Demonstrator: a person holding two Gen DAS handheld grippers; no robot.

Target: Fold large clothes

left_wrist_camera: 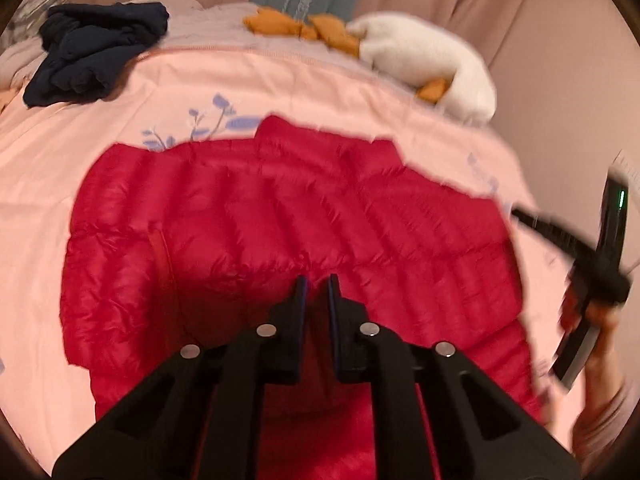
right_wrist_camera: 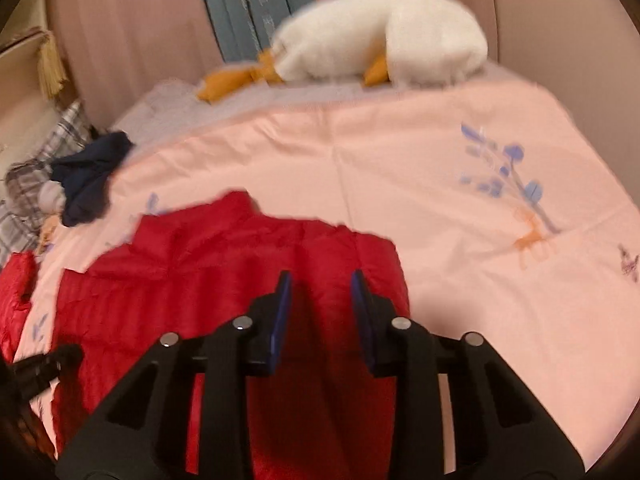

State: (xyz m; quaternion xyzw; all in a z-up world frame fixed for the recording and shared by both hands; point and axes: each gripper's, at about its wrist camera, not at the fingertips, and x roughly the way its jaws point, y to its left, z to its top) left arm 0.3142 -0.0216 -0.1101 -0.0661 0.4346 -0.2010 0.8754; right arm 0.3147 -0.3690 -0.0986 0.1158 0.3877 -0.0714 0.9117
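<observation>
A red puffer jacket lies spread flat on the pink bedspread, filling the middle and lower part of both wrist views, laid out so its sides can be folded in. The left gripper hangs over the jacket's lower middle with its jaws nearly together; the cloth seems to lie beneath them rather than between them, so it looks clenched on nothing. The right gripper is above the jacket's right-hand part, jaws parted with only a shadowed gap between them, grasping nothing.

Toward the top of the frame a white stuffed goose rests along the far edge of the bed, and a heap of dark blue clothes sits at the upper left. Both lie well apart from the jacket and should not hinder a fold.
</observation>
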